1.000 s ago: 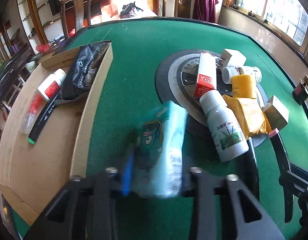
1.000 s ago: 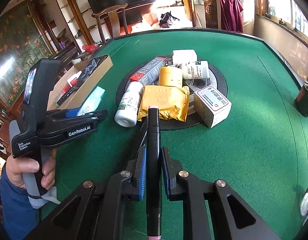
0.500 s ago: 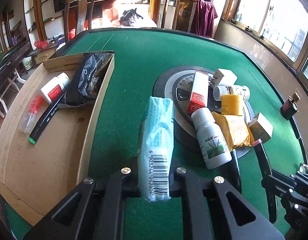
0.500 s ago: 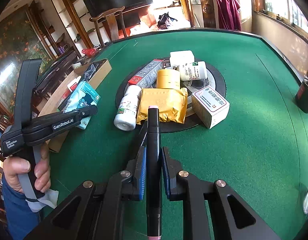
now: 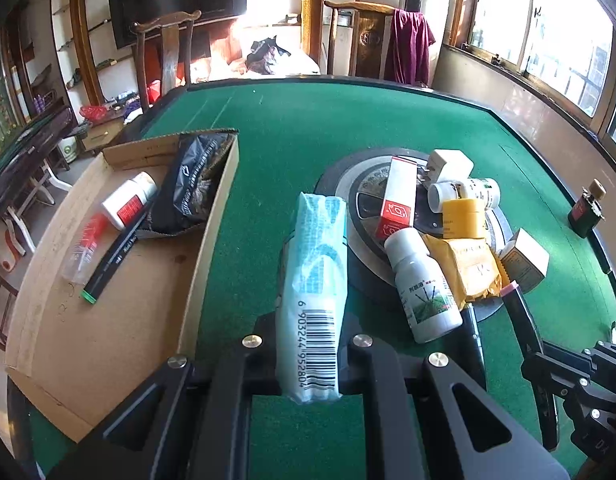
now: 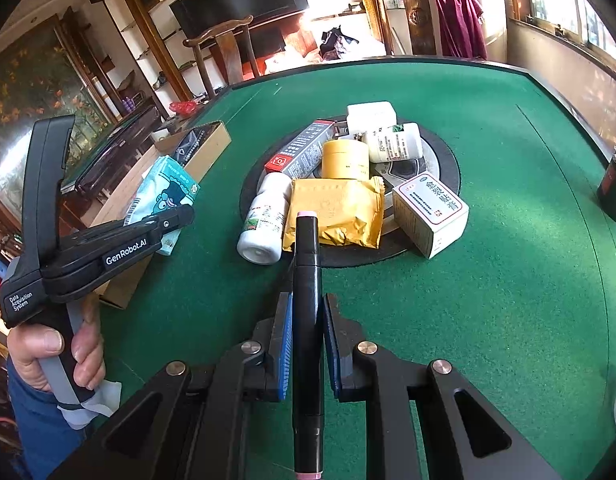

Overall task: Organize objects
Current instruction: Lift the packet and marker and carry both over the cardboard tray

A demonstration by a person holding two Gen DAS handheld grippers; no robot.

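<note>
- now that the left gripper has clamped its fingers onto the pale blue tissue pack and lifted it clear of the green tabletop, the pack hangs beside the cardboard box at the table's left edge.
- the right gripper stays put, fingers pinched on a black marker.
- the bottles and boxes remain heaped on the round centre disc.
- likely next: carry the pack over the box wall.
</note>
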